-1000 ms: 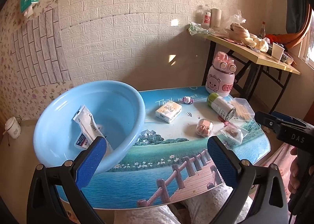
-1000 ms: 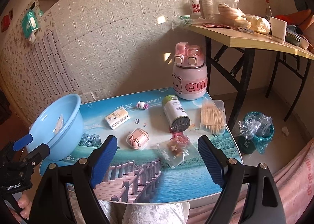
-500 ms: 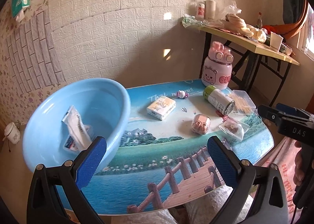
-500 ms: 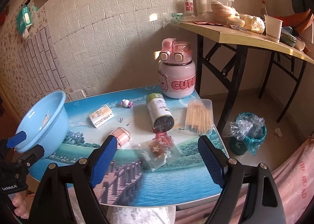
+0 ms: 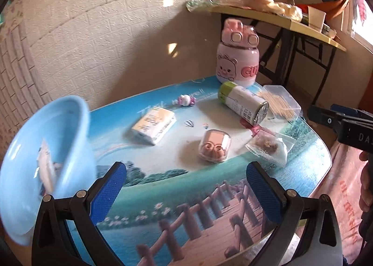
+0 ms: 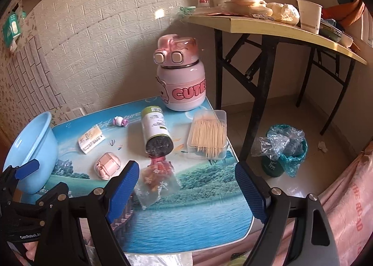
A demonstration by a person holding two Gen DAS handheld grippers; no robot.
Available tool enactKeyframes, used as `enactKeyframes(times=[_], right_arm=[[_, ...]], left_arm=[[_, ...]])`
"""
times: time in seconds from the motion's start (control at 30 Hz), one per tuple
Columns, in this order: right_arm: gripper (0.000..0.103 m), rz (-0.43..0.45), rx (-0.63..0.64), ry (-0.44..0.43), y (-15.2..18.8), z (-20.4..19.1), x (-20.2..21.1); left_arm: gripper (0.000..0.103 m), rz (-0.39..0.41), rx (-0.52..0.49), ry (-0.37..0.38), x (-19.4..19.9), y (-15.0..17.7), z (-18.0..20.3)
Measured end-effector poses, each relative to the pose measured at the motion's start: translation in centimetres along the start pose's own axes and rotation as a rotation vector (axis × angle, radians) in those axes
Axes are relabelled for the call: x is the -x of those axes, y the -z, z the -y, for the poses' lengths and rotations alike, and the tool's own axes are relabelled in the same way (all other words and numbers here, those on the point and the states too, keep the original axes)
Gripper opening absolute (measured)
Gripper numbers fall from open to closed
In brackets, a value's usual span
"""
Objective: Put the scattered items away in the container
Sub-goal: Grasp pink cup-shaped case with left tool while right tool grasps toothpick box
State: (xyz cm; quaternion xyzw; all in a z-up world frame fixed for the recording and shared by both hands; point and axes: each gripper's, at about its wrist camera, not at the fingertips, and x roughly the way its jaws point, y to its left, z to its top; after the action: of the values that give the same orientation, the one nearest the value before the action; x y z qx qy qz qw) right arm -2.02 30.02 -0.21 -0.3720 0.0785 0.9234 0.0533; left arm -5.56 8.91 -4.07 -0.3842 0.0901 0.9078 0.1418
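Note:
The light blue basin (image 5: 67, 130) (image 6: 44, 130) stands at the table's left edge with a white packet (image 5: 47, 168) inside. On the table lie a white box (image 5: 153, 125) (image 6: 91, 140), a pink clear case (image 5: 214, 146) (image 6: 107, 165), a clear snack bag (image 5: 270, 147) (image 6: 156, 183), a green-capped can on its side (image 5: 242, 102) (image 6: 156, 129), a toothpick box (image 5: 281, 102) (image 6: 208, 135) and a small pink toy (image 5: 185, 100) (image 6: 120, 121). My left gripper (image 5: 186, 192) is open and empty above the table's front. My right gripper (image 6: 186, 192) is open and empty just in front of the snack bag.
A big pink bear bottle (image 5: 236, 56) (image 6: 180, 74) stands at the table's back right. A yellow folding table (image 6: 268, 25) with food and cups is behind. A bagged bin (image 6: 283, 149) sits on the floor to the right.
Both grippers moved right and forward. The basin slid toward the left edge of the left wrist view, and the snack bag is closer to my right gripper. Both stayed open.

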Motion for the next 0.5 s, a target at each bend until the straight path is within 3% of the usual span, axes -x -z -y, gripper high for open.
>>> enactKeyframes(times=[0.5], right_arm=[[0.086,-0.058,0.013,0.016,-2.1,2.0,-5.4]], left_arm=[[0.103,-0.101,-0.063,0.096,-6.4,-2.3,1.3]])
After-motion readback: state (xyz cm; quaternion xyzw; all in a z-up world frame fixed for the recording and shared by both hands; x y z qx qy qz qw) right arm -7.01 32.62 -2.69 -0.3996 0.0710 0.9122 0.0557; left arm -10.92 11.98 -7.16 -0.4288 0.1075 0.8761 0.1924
